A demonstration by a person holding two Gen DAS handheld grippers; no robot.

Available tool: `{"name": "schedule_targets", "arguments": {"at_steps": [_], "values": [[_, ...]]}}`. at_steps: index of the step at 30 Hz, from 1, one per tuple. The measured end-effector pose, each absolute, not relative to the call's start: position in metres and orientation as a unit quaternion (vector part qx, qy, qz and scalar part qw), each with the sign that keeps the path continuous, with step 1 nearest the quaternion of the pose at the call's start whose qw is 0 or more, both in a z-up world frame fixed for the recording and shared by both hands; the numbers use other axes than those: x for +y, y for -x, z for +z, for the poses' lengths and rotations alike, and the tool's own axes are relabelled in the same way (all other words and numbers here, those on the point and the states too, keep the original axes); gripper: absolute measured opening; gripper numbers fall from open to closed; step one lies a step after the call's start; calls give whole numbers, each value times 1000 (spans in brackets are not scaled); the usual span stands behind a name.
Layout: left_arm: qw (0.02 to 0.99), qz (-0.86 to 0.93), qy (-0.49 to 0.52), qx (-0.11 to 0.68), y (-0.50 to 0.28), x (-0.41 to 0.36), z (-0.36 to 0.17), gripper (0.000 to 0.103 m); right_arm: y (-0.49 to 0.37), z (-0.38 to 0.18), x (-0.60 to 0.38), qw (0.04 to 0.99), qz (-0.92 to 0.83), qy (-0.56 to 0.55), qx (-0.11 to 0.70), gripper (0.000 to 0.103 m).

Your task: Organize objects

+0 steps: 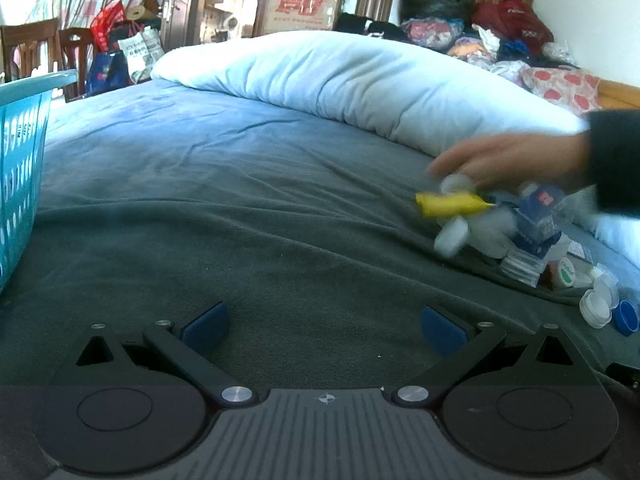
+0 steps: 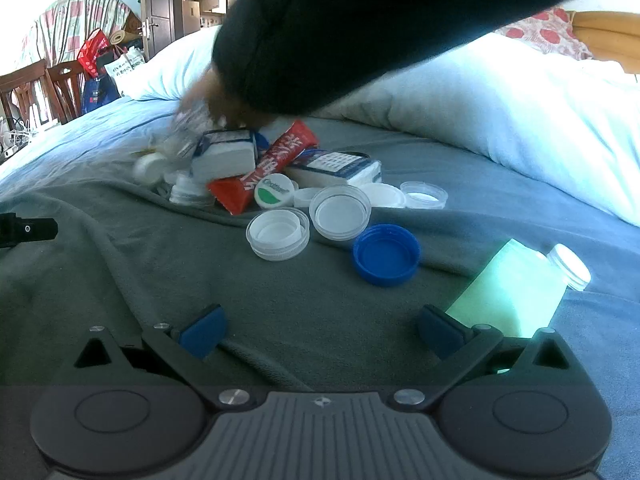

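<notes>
Both tongs, left (image 1: 324, 326) and right (image 2: 320, 326), sit spread and empty on the bed (image 2: 120, 280). Blue cap (image 2: 386, 255) lies ahead: light, stiff, slippery; pinch across its rim.

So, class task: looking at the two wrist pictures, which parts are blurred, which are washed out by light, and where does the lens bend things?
Left wrist view: the bare hand and the yellow tube under it are motion-blurred; the blue basket bows at the frame edge. Right wrist view: the dark sleeve and hand are smeared, the white pillow is overexposed, the green bottle glares; the blue cap stays sharp.
</notes>
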State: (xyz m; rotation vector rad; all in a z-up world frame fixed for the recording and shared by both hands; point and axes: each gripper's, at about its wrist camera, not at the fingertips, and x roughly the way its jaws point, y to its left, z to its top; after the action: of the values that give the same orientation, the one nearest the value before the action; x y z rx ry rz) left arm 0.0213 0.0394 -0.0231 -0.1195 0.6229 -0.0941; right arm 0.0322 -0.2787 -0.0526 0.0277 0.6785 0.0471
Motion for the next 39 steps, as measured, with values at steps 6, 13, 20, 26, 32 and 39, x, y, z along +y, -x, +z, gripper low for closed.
{"name": "schedule_targets", "arguments": {"at_steps": [6, 13, 20, 26, 32, 39], "values": [[949, -45, 57, 306, -22, 39, -23, 103, -32, -52, -279, 943, 23, -13, 333, 103], [949, -46, 57, 306, -22, 38, -23, 103, -32, -52, -279, 943, 23, -13, 333, 103], [949, -46, 58, 306, -21, 38, -23, 103, -31, -52, -279, 943, 22, -12, 333, 103], [948, -49, 64, 307, -21, 40, -22, 103, -30, -53, -280, 943, 23, -14, 333, 103], [951, -82, 82, 287, -14, 45, -16, 102, -28, -53, -281, 943, 23, -13, 332, 103], [935, -256, 35, 244, 5, -1, 26, 83, -27, -54, -283, 943, 24, -14, 332, 103]]}}
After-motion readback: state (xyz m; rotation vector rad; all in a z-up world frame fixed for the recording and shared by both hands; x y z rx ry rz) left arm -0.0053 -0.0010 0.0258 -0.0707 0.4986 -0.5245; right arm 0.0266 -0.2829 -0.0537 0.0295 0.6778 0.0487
